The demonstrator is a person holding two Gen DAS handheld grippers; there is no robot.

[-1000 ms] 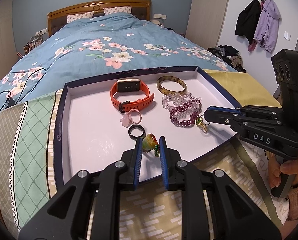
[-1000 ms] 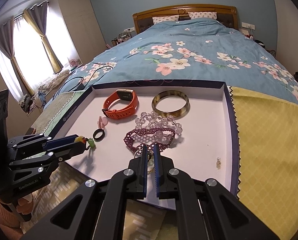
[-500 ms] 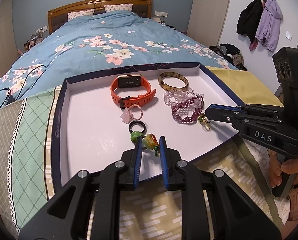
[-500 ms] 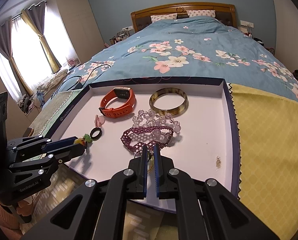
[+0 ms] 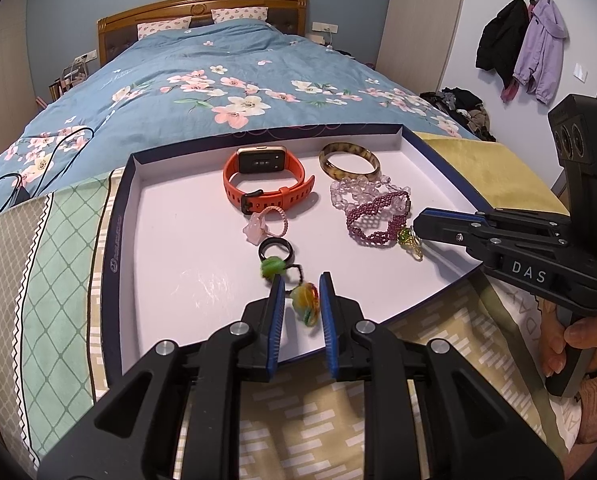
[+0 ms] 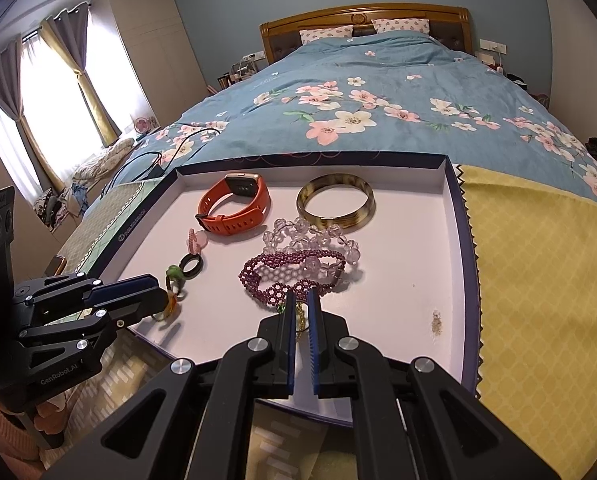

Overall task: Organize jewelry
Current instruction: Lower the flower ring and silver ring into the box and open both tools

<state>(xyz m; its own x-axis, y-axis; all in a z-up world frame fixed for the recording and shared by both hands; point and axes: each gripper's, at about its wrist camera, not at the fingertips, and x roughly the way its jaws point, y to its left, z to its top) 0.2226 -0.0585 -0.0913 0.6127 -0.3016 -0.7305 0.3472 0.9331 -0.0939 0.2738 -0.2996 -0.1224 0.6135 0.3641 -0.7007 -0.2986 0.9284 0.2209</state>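
While both grippers sit at the near edge of the white tray (image 5: 170, 216), the left gripper (image 5: 301, 300) pinches a yellow-green charm (image 5: 306, 300) — its green bead (image 5: 273, 267) lies by the black ring (image 5: 276, 249). Right gripper (image 6: 302, 312) has its fingers nearly pressed together on a small gold-green earring (image 5: 411, 241), just beside the purple beaded bracelet (image 6: 290, 278). Orange watch (image 5: 264, 182) and amber bangle (image 5: 349, 159) lie at the far side — clear bead bracelet (image 6: 310, 238) between.

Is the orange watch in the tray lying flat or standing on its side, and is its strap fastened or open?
The orange watch stands on its side in the tray, screen facing the near edge. Its strap is fastened: it makes a closed loop through the black buckle.
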